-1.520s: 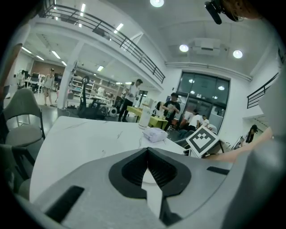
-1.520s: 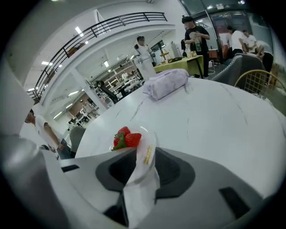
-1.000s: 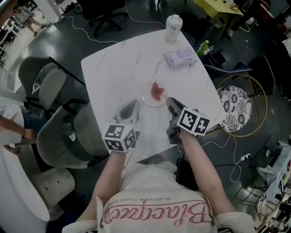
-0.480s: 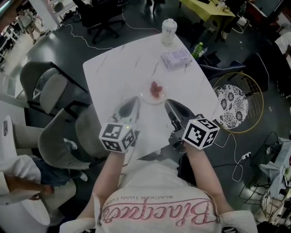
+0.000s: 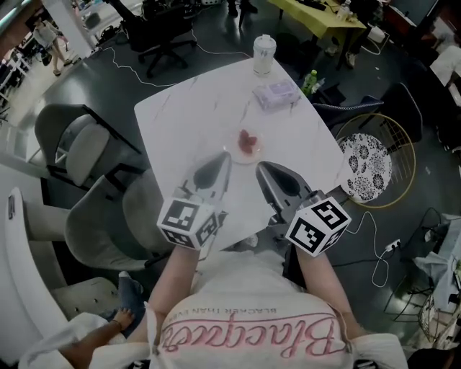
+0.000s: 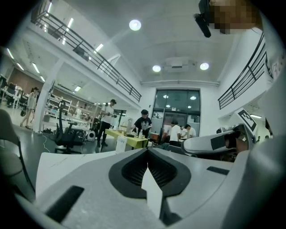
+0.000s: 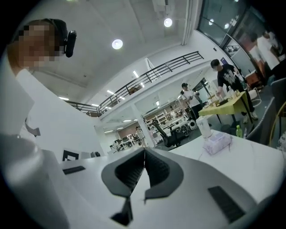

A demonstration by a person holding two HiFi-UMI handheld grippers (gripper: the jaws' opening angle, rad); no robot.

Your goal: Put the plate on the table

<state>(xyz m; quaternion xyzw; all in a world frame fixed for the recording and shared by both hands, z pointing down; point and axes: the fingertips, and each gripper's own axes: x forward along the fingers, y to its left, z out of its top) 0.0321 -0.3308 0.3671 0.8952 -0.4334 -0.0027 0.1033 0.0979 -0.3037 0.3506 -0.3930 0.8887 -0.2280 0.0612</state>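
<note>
- Plate (image 5: 245, 148) sits on the white table (image 5: 184, 108), near the middle of the top, just ahead of the two gripper tips and roughly between them.
- The table top is white with faint grey veining. A wrapped tissue pack (image 5: 277, 94) lies further along it, and a lidded cup (image 5: 263, 54) stands at the far corner.
- Two grey chairs (image 5: 86, 155) stand at the table's left side, and a round stool (image 5: 367, 164) with a gold wire frame and patterned cushion stands at its right.
- The floor (image 5: 108, 79) is dark, with cables (image 5: 133, 52) trailing across it. A black office chair (image 5: 164, 21) and a yellow table (image 5: 328, 16) stand beyond, and people stand round the yellow table in the gripper views.
- The room is a tall hall with railed galleries and round ceiling lights.
- The plate is small, round and pale, with red pieces (image 5: 248, 140) at its centre.
- Left gripper (image 5: 222, 160) is held above the near part of the table, its jaws pressed together with nothing between them.
- Right gripper (image 5: 263, 168) is alongside it, jaws likewise closed on nothing.
</note>
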